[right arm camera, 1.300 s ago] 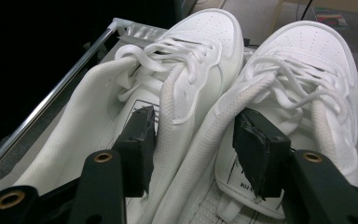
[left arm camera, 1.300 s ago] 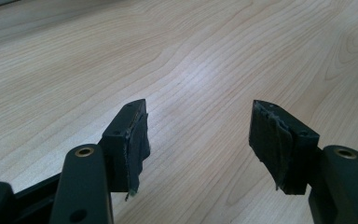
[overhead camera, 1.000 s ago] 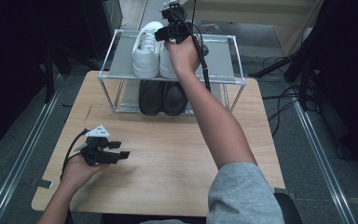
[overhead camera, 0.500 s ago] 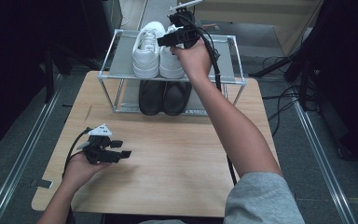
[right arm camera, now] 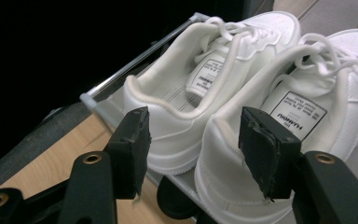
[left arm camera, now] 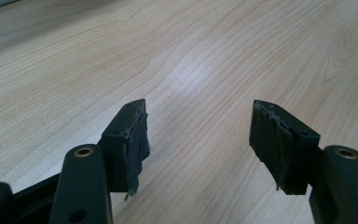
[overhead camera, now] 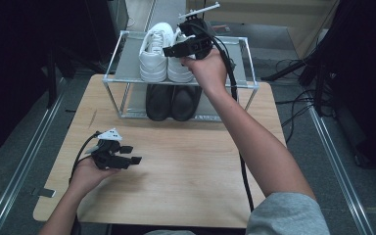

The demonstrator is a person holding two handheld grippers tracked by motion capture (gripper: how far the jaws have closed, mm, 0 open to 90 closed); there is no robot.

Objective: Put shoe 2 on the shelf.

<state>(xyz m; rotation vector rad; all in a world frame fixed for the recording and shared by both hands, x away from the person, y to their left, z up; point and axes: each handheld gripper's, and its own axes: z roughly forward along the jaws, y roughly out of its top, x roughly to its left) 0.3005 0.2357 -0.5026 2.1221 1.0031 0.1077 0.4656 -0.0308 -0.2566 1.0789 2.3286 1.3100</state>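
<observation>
Claw on our left (overhead camera: 127, 154) rests low on the bare table (overhead camera: 186, 166), jaws wide and empty, parked out of the way. Farther off, our right claw (overhead camera: 174, 50) hovers spread wide behind the heels of the white sneakers (right arm camera: 242, 93) on the rack's (overhead camera: 127, 73) top shelf, apparently lining up a grasp; black shoes (overhead camera: 171, 100) sit beneath.

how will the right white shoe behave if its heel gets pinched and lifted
The right white shoe looks padded at the collar, so the heel probably squashes a little. Lifted there, its toe likely droops. The loose laces may dangle and snag the rack.
</observation>
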